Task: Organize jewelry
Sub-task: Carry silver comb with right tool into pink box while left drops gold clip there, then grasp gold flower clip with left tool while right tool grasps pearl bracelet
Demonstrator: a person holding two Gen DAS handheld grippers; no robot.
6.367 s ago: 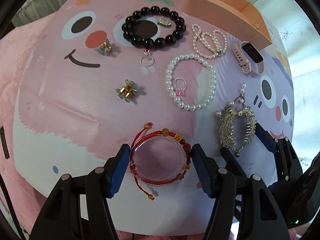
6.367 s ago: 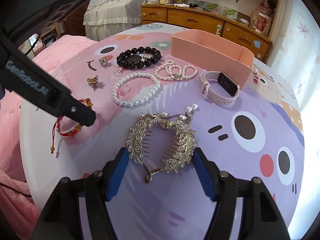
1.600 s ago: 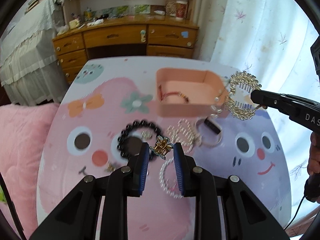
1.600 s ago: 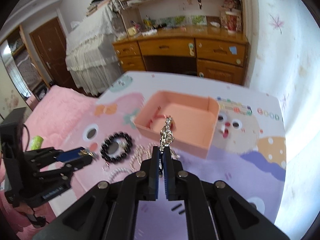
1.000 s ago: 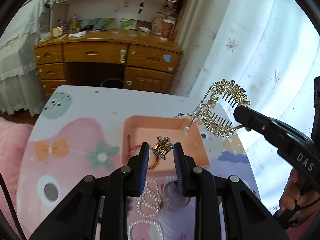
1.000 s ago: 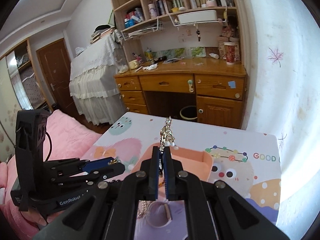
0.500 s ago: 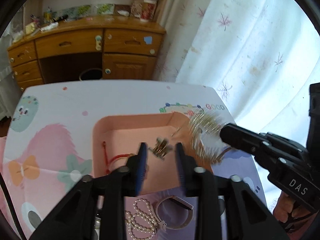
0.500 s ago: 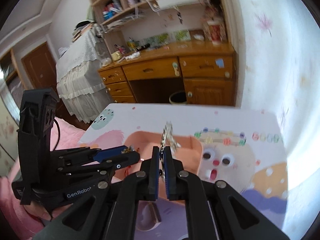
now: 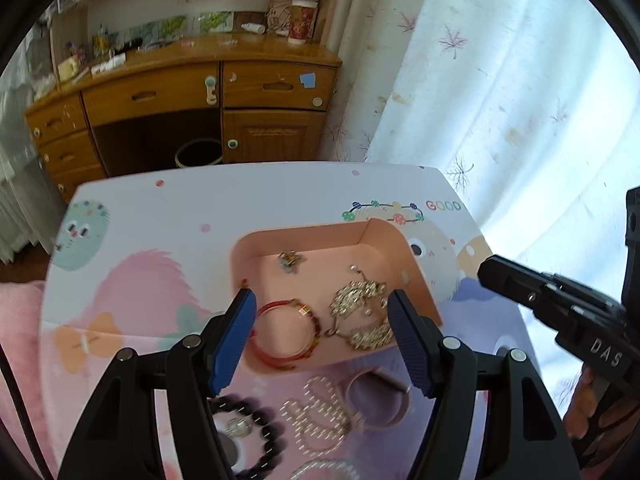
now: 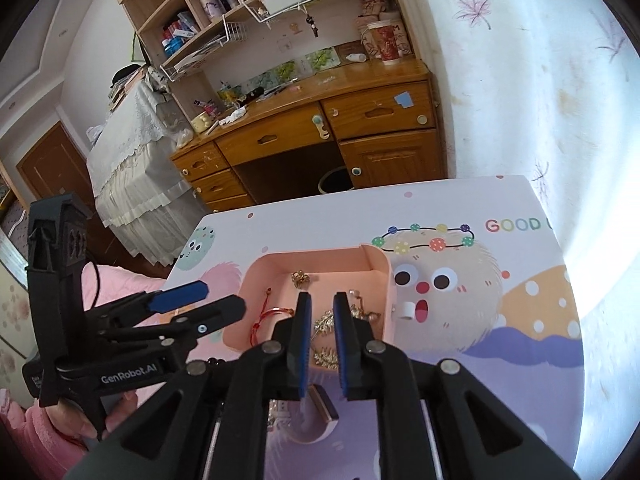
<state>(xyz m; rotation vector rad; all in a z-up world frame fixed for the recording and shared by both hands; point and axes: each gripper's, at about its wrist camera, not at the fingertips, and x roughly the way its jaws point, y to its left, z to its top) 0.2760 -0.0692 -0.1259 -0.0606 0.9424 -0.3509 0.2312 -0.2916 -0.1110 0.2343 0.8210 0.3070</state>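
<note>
The table [image 9: 248, 196] has a cartoon cover in pink, white and purple. Behind it is a wooden desk [image 10: 320, 128]. On the table stands a pink box [image 9: 384, 236], open at the top. The left gripper [image 9: 320, 336] is over the near wall of the box with its jaws wide apart and nothing between them. The right gripper [image 10: 320, 332] is also over the box; its jaws are a little apart and hold nothing.

Inside the box lie a gold hair comb [image 9: 360, 312], a red bracelet [image 9: 284, 336] to the left of it, and a small gold clip [image 9: 290, 259] near the far wall. In front of the box, on the table, are a black bead bracelet [image 9: 256, 440], a pearl strand [image 9: 320, 416] and a watch [image 9: 380, 400], all somewhat blurred.
</note>
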